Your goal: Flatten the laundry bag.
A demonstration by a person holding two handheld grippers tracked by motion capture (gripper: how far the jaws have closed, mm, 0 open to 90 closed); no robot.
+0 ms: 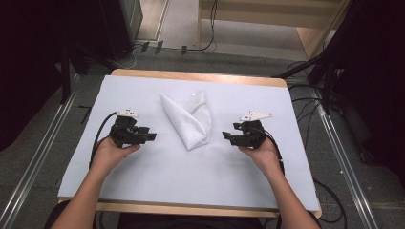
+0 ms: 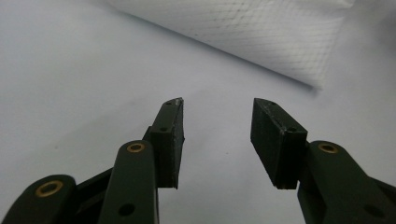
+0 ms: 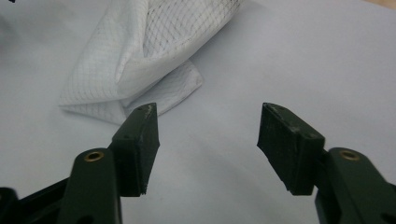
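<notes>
Folded white cloth [image 2: 261, 37]: cut off by top edge in both gripper views; underside layers hidden by fold.

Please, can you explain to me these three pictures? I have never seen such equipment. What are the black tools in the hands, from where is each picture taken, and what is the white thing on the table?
A person sits at a table and holds a hand tool in each hand: the left gripper and the right gripper. Each has two black fingers that open and close.

The high view looks down from above the person. The other two pictures come from small cameras riding on each gripper, looking along its fingers.

On the table's white cover lies a folded white cloth with a fine grid pattern. Both grippers are open and hold nothing; the cloth lies between them, untouched.
</notes>
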